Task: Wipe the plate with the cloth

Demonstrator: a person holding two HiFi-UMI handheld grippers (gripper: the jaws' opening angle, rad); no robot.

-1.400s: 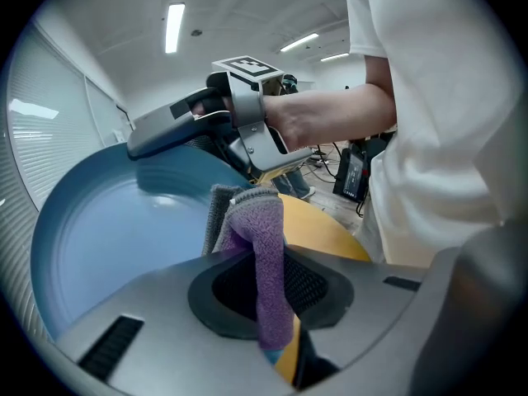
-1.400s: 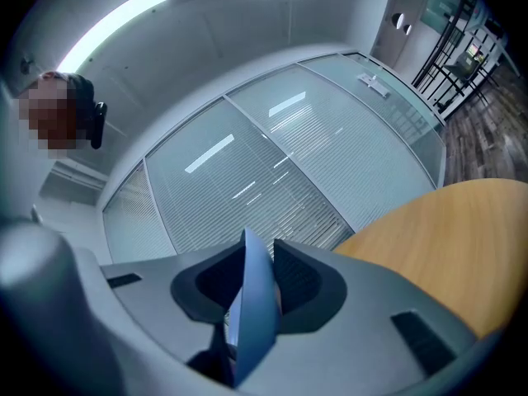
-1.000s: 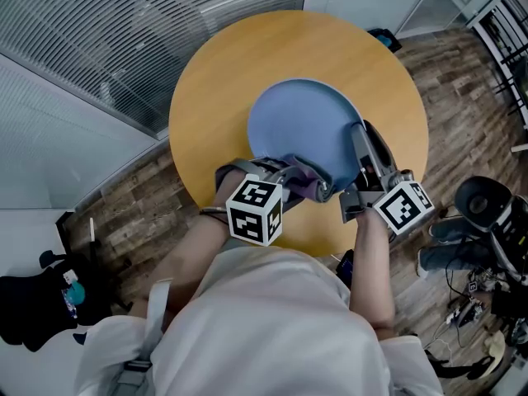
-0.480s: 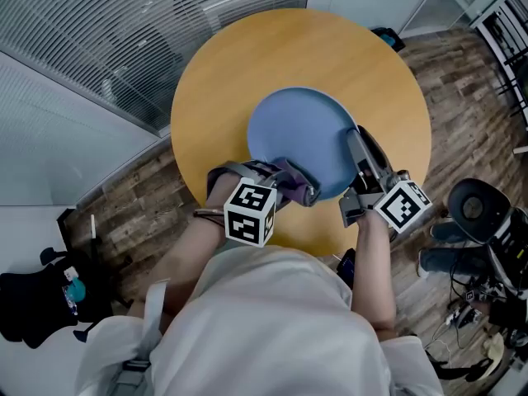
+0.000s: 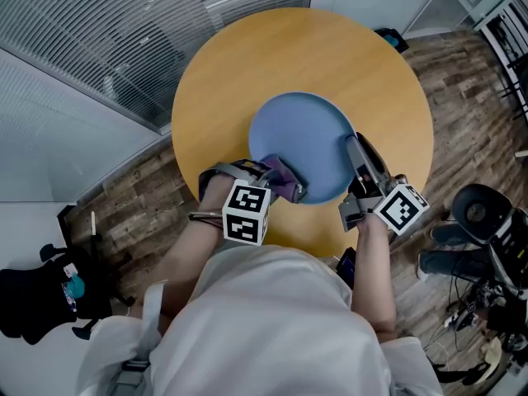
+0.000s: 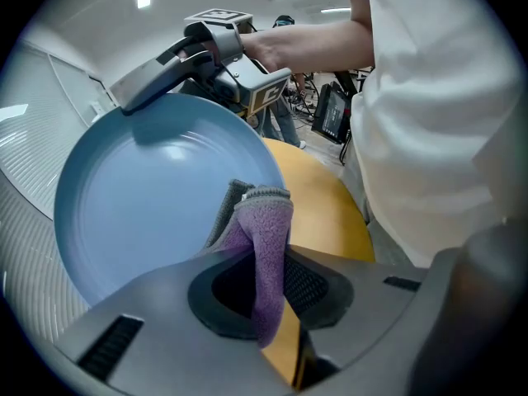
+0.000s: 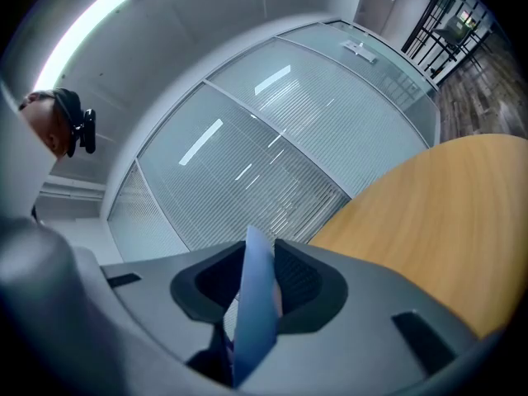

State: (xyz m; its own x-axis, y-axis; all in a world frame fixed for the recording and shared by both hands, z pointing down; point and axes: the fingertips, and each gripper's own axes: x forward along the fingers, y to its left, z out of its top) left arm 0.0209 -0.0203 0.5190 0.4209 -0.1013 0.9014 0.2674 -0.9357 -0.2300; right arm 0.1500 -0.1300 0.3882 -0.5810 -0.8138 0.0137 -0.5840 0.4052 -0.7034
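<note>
A round wooden table (image 5: 247, 64) stands on a plank floor (image 5: 462, 81), beside a glass wall with slatted blinds (image 5: 124, 31). Over the half of the table nearer us is a round blue plate (image 5: 305, 134); we cannot tell whether it lies flat or is lifted a little. We hold the right claw (image 5: 355, 147) at the plate's right rim. The right gripper view shows its jaws clamped on that rim, the thin blue edge standing between the two pads. The left claw (image 5: 290, 190) is at the plate's near-left edge, its jaws closed on a purple cloth (image 5: 280, 176) with a grey underside. The cloth bunches up out of the jaws and touches the plate's face just inside the near rim. In the left gripper view the plate fills the field beyond the cloth, with the right claw at the plate's far rim and our forearm behind it.
</note>
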